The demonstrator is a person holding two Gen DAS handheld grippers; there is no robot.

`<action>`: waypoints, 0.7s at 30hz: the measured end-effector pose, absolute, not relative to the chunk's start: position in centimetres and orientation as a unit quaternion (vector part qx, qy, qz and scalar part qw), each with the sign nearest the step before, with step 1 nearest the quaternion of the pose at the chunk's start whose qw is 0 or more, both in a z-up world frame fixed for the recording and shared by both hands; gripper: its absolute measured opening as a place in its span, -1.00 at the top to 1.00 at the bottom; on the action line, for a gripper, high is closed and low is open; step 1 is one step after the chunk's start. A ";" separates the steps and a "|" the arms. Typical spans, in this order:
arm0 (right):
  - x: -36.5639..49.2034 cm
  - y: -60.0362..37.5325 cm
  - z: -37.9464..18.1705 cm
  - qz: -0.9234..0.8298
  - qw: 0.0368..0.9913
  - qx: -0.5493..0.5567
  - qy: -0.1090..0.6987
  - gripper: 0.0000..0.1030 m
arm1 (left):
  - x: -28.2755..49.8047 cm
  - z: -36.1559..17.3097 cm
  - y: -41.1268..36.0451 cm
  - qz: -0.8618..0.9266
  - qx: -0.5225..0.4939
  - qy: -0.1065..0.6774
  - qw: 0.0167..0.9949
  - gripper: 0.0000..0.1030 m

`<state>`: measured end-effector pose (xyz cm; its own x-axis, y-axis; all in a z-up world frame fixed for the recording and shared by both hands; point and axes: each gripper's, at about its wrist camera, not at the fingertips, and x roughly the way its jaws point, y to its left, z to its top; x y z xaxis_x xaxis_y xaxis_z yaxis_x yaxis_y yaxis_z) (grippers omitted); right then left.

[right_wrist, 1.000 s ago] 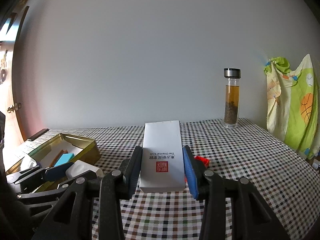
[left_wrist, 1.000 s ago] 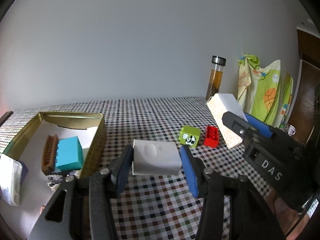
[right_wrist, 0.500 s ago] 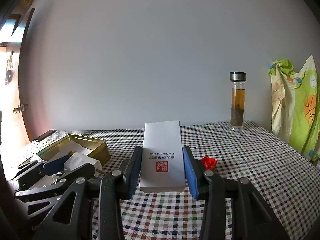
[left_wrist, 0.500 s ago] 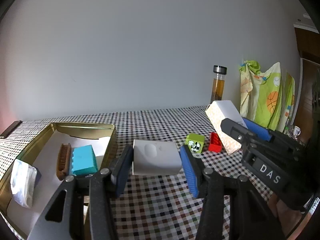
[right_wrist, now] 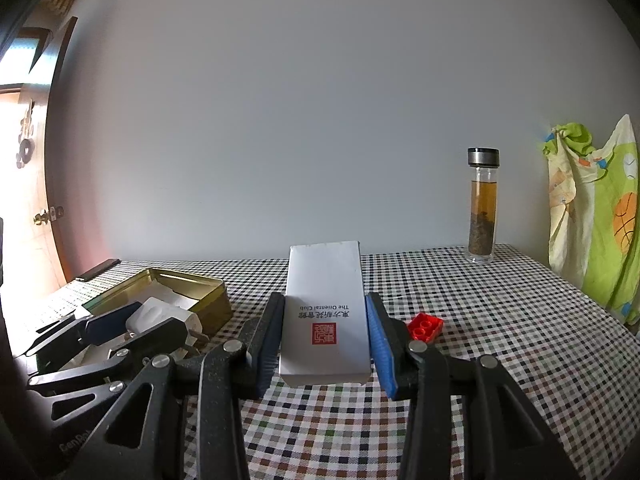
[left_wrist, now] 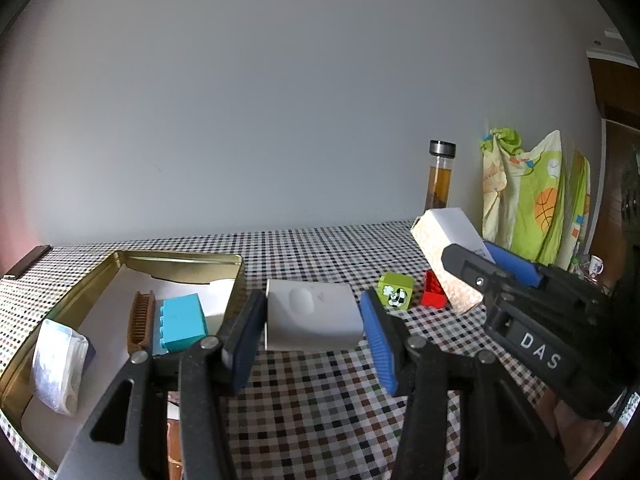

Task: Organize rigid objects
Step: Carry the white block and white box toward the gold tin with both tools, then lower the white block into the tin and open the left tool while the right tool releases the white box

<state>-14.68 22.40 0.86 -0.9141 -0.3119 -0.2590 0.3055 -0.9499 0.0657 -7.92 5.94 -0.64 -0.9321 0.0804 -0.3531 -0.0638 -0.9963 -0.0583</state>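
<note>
Checkered tablecloth (right_wrist: 500,320) (gold tin (left_wrist: 120,264))

My left wrist camera looks forward, low over the checked tablecloth (left_wrist: 320,400), close behind its fingers. My right does likewise. Both share the gold metal tin (left_wrist: 172,258) (right_wrist: 208,292) and red toy brick (left_wrist: 434,294) (right_wrist: 426,326).

Soft, even daylight fills both views; the doorway (right_wrist: 24,184) at the right wrist view's left edge is blown out and tints the wall (right_wrist: 280,100) pink. Fisheye bending and dark vignetted corners; focus stays sharp, shadows faint
</note>
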 end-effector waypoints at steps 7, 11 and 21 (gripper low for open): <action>-14.2 22.0 0.8 -0.977 0.165 0.134 -0.013 0.16 | -7.4 -0.5 5.5 0.984 -0.174 -0.025 0.032 0.06; -14.0 21.8 0.9 -0.977 0.169 0.133 -0.012 0.16 | -7.1 -0.3 5.2 0.985 -0.168 -0.024 0.029 0.06; -13.8 21.3 0.9 -0.974 0.183 0.133 -0.017 0.16 | -6.3 -0.1 4.5 0.988 -0.153 -0.018 0.019 0.06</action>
